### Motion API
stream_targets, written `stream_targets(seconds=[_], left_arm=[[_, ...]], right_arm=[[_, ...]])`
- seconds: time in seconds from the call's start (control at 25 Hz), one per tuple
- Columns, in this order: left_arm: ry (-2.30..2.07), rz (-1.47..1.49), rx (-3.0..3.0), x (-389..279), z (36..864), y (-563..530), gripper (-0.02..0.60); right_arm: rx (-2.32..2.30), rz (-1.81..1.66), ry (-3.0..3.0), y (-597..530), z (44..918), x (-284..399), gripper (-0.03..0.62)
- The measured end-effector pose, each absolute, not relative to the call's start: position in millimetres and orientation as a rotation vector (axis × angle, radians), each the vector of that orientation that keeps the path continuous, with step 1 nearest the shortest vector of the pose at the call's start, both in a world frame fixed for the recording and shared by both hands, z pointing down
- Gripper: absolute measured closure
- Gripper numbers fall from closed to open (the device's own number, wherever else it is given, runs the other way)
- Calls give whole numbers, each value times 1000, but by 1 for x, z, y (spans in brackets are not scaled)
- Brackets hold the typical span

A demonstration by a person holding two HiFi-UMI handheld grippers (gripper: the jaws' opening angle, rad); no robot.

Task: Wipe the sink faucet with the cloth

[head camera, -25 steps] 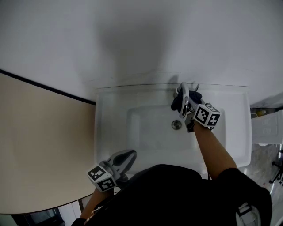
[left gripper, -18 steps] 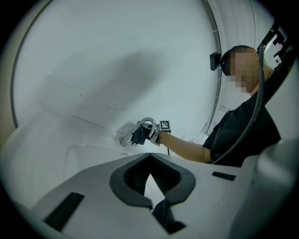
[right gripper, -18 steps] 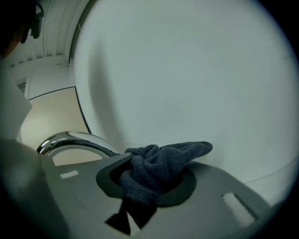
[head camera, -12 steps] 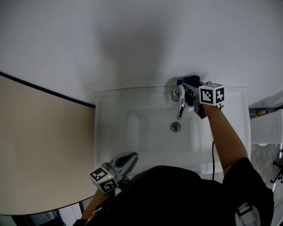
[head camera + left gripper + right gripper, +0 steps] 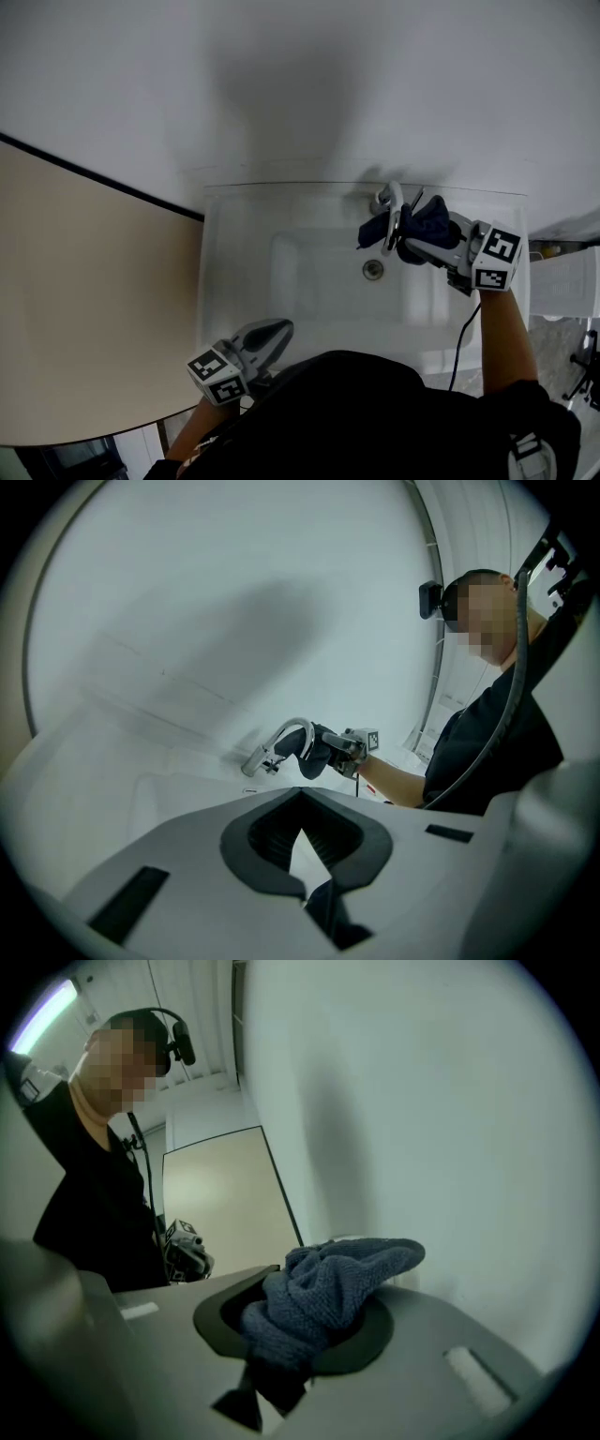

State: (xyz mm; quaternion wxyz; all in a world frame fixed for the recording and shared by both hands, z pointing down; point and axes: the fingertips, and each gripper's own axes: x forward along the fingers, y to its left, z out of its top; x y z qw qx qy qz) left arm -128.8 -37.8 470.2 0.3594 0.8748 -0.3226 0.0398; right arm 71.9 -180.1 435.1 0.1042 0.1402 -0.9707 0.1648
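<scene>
— Where's the cloth [image 5: 428,223]?

— Pinched in the right gripper [image 5: 405,244]; its own view shows the blue bundle wedged between the jaws and bulging out over them, but no faucet at all, only the wall and a beige panel [image 5: 225,1194].

— And from above?

— From above the cloth lies against the faucet [image 5: 391,201], dark on both sides of the spout; the drain [image 5: 373,269] sits just under it (only the head view shows that). The left gripper view gives the side: the faucet's arch, with the cloth tucked beneath and behind the curve.

— The left gripper [image 5: 277,329]?

— Jaws pressed together, nothing in them; it hovers at the front left corner of the sink [image 5: 223,281], well apart from the work.

— Room to move?

— The faucet stands on the back rim, near the wall [image 5: 300,84], so it is tight behind; in front the basin lies open, and to the right there is bare rim beside the gripper.

— The count?

— Two grippers; one cloth; one faucet; one drain; one sink.
</scene>
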Motion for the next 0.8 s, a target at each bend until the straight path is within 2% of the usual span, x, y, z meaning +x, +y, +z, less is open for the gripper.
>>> stream_targets(seconds=[0.4, 0.8], left_arm=[[-794, 66, 2248, -125, 476, -39, 589], [-796, 47, 2243, -122, 477, -48, 589]], right_arm=[[382, 508, -2824, -180, 439, 33, 496], [710, 638, -2705, -242, 464, -37, 481]])
